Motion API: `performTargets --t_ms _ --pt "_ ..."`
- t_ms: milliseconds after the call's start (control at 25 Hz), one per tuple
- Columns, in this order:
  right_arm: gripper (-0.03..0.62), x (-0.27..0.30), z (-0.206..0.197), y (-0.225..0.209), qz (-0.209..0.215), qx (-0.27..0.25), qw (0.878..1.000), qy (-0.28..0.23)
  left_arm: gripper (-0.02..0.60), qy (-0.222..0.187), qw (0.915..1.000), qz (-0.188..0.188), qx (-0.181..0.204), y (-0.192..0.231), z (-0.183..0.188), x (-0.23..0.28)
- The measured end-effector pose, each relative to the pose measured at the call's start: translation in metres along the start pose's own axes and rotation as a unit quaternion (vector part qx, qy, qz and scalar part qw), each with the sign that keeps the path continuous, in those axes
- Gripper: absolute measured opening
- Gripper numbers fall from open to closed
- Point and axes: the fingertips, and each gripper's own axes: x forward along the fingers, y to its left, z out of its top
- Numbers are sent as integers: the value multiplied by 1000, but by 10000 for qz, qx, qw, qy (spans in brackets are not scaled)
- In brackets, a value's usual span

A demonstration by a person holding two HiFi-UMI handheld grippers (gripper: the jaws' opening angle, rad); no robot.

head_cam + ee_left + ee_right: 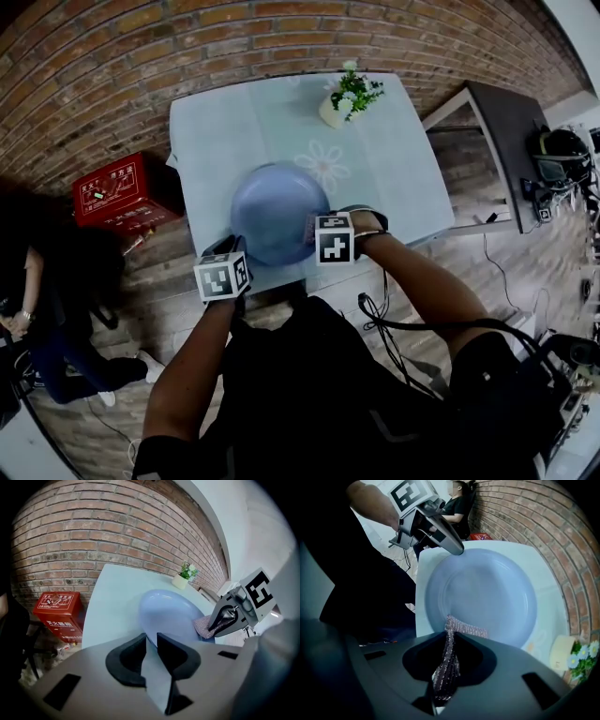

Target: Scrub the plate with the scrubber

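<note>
Lying flat on the pale, flower-printed tablecloth (394,169), the round blue plate (277,211) sits toward the table's near edge. It is smooth and glossy, with a broad shallow rim and a dished centre.

At the plate's right near rim, the right gripper (449,637) points down and is clenched on the scrubber (447,667), a thin, glittery, purple-grey mesh pad. The jaws squeeze the pad into a narrow vertical fold. Its loose upper edge fans out past the tips and rests on the plate's rim.

At the plate's left near rim, the left gripper (151,641) slants downward. Its two dark, rounded, matte pads stand apart. A pale blue wedge shows in the gap, leading up to the plate's edge, and the pads clamp on nothing. Seen from the right gripper view, its dark pointed tips sit right at the rim.

Each gripper carries a white cube printed with black square markers.

At the table's far right stands a small cream pot (345,98) of green leaves and white flowers. Left of the table, a red box (122,192) sits on the wooden floor against a rough red-brick wall (93,527).
</note>
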Motion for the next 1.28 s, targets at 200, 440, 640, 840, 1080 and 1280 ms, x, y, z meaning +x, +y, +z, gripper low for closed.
performTargets --t_ms 200,440,640,840,1080,1280 --pt "66 0 8 13 174 242 9996 -19 81 -13 9999 -144 27 0 -1 -2" --pt "67 0 23 29 414 603 9972 -152 81 -13 9995 -291 84 5 -1 -10" --pt "66 -2 40 40 548 827 9946 -313 81 -13 9993 -364 65 11 -1 -16" --pt "66 -2 60 48 696 892 9926 -452 81 -42 9988 -466 110 14 0 -24" --pt "66 -7 85 51 810 962 9889 -787 81 -117 9988 -456 134 21 0 -32" --pt "67 -7 93 51 878 1136 9861 -832 81 -260 9983 -514 63 23 4 -41"
